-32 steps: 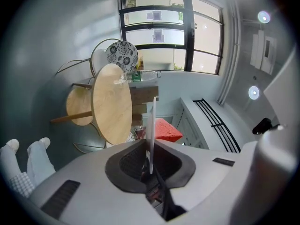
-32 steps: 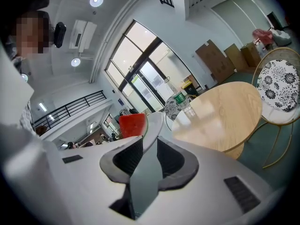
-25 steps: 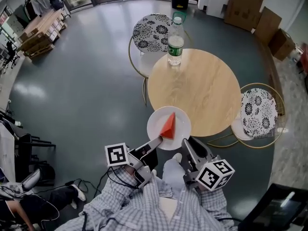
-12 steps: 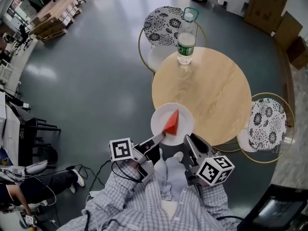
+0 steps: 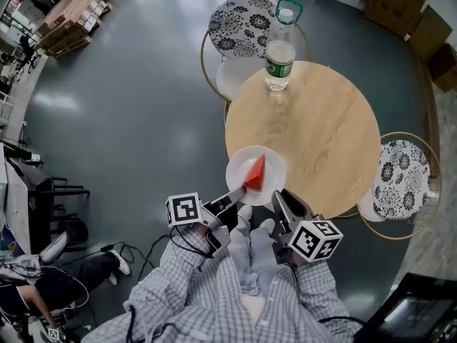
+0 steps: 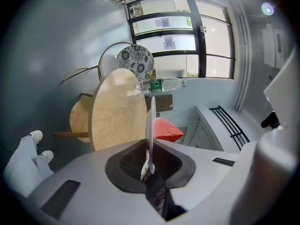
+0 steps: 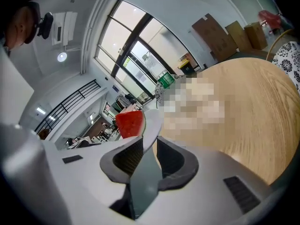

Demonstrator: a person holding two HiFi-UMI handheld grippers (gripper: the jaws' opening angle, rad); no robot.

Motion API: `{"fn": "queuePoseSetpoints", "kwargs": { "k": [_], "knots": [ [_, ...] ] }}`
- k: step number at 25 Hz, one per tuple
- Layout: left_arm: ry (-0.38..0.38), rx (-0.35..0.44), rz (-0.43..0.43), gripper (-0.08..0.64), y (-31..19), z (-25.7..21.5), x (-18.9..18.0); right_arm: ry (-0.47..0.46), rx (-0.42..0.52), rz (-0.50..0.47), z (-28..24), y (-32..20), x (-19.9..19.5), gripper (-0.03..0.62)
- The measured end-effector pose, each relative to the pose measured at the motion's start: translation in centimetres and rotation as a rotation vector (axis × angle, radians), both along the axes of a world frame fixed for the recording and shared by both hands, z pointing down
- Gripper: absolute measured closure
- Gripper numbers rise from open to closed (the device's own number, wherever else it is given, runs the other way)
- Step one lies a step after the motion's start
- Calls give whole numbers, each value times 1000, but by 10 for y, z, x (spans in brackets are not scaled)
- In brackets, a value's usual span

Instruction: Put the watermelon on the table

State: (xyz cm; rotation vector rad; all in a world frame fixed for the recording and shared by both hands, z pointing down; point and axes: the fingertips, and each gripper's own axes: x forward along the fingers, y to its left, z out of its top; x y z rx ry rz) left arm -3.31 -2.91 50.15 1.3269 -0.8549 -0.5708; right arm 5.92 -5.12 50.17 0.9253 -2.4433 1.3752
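A red watermelon wedge [image 5: 255, 173] lies on a white plate [image 5: 273, 178] at the near edge of the round wooden table [image 5: 314, 127]. My left gripper [image 5: 238, 194] is shut on the plate's near-left rim, and my right gripper [image 5: 278, 197] is shut on its near-right rim. The left gripper view shows the plate [image 6: 151, 118] edge-on between the jaws, with the wedge [image 6: 166, 129] to its right. The right gripper view has the rim [image 7: 151, 125] pinched and the wedge [image 7: 130, 123] to its left. Whether the plate touches the table I cannot tell.
A water bottle [image 5: 279, 48] stands at the table's far edge. A floral-cushioned chair [image 5: 245, 24] sits behind it and another [image 5: 404, 176] to the right. Cardboard boxes [image 5: 407, 6] lean at the back right. White-gloved hands [image 5: 250, 238] are between the grippers.
Both grippers have carried the plate with the wedge forward and lower, so it now sits further over the table's near edge.
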Motion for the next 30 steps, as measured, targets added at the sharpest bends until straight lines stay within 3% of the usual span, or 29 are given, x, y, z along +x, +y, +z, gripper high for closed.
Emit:
{"fn": "queuePoseSetpoints", "kwargs": {
  "k": [3,8,30],
  "knots": [
    [15,-11,15,531,-10,13,-5,23,-22,10,15,-7,-6,494],
    [-39,-71,52,531,-16,43,-18,53,-57,18,35,-17,-14,494],
    [-25,-203,70,531,-31,98,-37,150,-225,40,91,-32,-34,497]
  ]
}}
